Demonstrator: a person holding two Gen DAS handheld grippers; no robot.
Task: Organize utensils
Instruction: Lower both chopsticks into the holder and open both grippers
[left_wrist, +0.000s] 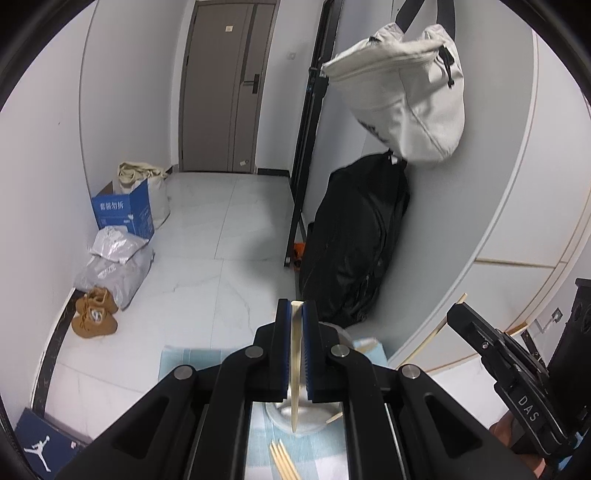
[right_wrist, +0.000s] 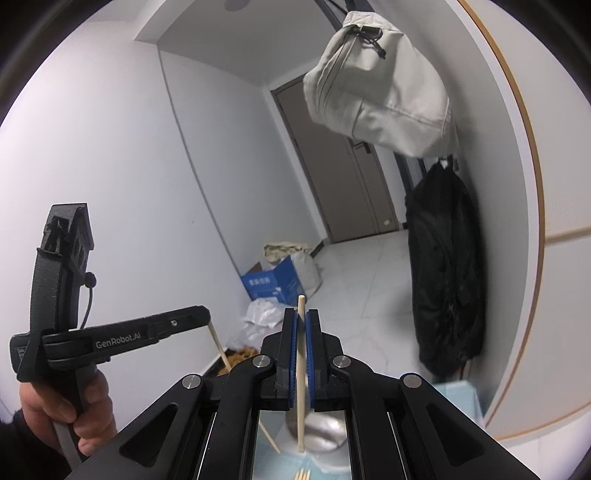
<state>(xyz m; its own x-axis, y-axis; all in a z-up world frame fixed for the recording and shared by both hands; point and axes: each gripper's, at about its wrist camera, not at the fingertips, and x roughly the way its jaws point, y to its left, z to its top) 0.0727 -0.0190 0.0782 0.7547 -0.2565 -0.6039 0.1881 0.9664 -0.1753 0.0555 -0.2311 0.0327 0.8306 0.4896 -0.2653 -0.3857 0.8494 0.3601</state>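
Left wrist view: the left gripper (left_wrist: 295, 314) sat at lower centre, blue pads clamped tight on a single pale chopstick (left_wrist: 295, 369) that ran steeply down btwn them, tip hanging over a round metal cup (left_wrist: 314, 424) below. The cup stood on a light blue checked cloth (left_wrist: 184, 360). Three more loose chopsticks (left_wrist: 282, 459) lay on the cloth at the bottom edge, just below the cup. At right, the right gripper (left_wrist: 458, 303) came in from the lower right, w/ a thin stick poking out past its tip.

Right wrist view: the right gripper (right_wrist: 301, 317), lower centre, was closed on its own chopstick (right_wrist: 301, 369), held nearly upright, lower end over the cup (right_wrist: 325, 432). A few stick ends (right_wrist: 303, 474) showed at the bottom edge. At left, the left gripper (right_wrist: 207, 315) was held by a hand (right_wrist: 79, 398) in the lower left, its chopstick (right_wrist: 221, 349) slanting down.

Likely step: dropping both sticks into the cup. To do it well: keep each stick steep, bring the tip inside the rim before opening, go one at a time so the two grippers don't knock together, and release low so nothing bounces out or tips the cup.
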